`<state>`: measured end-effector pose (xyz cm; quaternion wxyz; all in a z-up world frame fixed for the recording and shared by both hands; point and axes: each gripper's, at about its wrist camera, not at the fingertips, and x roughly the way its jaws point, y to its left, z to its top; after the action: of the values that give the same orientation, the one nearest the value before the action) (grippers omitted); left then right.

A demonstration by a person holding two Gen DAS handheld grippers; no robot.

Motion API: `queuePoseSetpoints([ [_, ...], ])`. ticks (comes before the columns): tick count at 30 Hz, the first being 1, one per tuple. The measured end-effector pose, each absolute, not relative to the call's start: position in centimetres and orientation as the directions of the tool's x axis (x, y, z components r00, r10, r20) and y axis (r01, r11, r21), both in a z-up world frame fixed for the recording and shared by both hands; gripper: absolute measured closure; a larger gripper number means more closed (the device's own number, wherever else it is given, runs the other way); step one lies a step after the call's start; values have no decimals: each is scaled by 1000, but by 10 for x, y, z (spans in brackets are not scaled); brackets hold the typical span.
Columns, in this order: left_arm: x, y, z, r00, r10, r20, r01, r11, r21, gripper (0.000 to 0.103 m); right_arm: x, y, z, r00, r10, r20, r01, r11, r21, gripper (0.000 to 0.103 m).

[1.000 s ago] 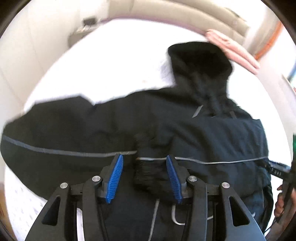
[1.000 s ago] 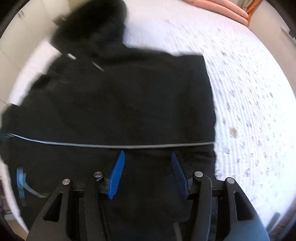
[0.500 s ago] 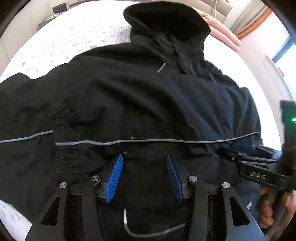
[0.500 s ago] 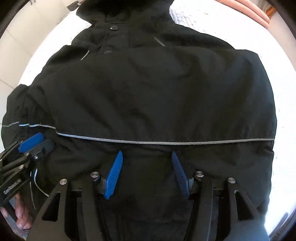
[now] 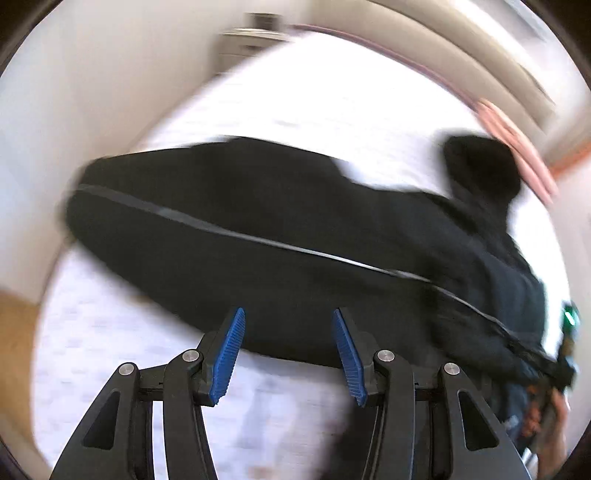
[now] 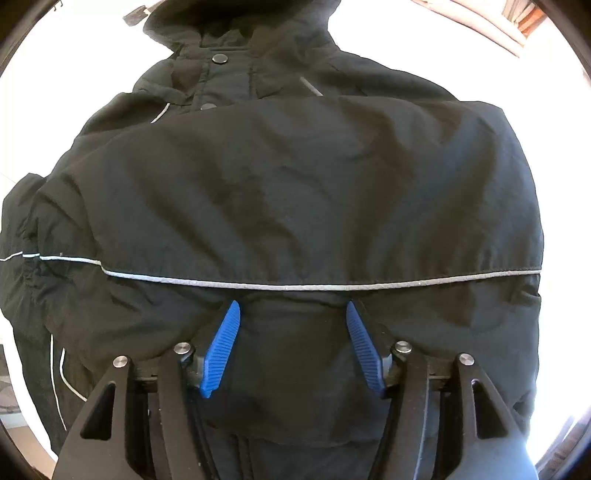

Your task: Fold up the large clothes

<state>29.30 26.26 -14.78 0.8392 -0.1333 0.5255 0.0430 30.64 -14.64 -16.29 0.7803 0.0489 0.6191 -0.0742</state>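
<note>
White bed (image 5: 332, 110), in a pale-walled room; left view motion-blurred. One black jacket (image 6: 295, 184) lies spread on it, hood (image 6: 240, 22) toward the far end, one sleeve (image 5: 207, 206) stretched out flat. One grey stripe (image 6: 295, 286) crosses body and sleeve. Two snaps (image 6: 220, 58) visible at the collar; hem cut off below. Pink bedding (image 5: 517, 144) beyond the hood, smeared. Left gripper (image 5: 288, 347): fingers spread, nothing between them, over the sleeve's near edge. Right gripper (image 6: 293, 343): fingers apart over the lower back, gripping nothing; seen from the left only as a blur at the frame edge.
</note>
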Motion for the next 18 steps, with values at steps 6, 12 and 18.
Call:
queuePoseSetpoints([
  [6, 300, 400, -165, 443, 7, -896, -457, 862, -219, 51, 320, -124, -163, 220, -78, -972, 188, 981, -36, 38],
  [12, 320, 485, -208, 437, -66, -897, -601, 720, -346, 50, 316, -126, -172, 221, -94, -971, 199, 979, -50, 36],
  [18, 334, 494, -242, 467, -86, -880, -650, 641, -408, 37, 313, -123, -175, 217, -110, -970, 209, 976, -64, 35],
])
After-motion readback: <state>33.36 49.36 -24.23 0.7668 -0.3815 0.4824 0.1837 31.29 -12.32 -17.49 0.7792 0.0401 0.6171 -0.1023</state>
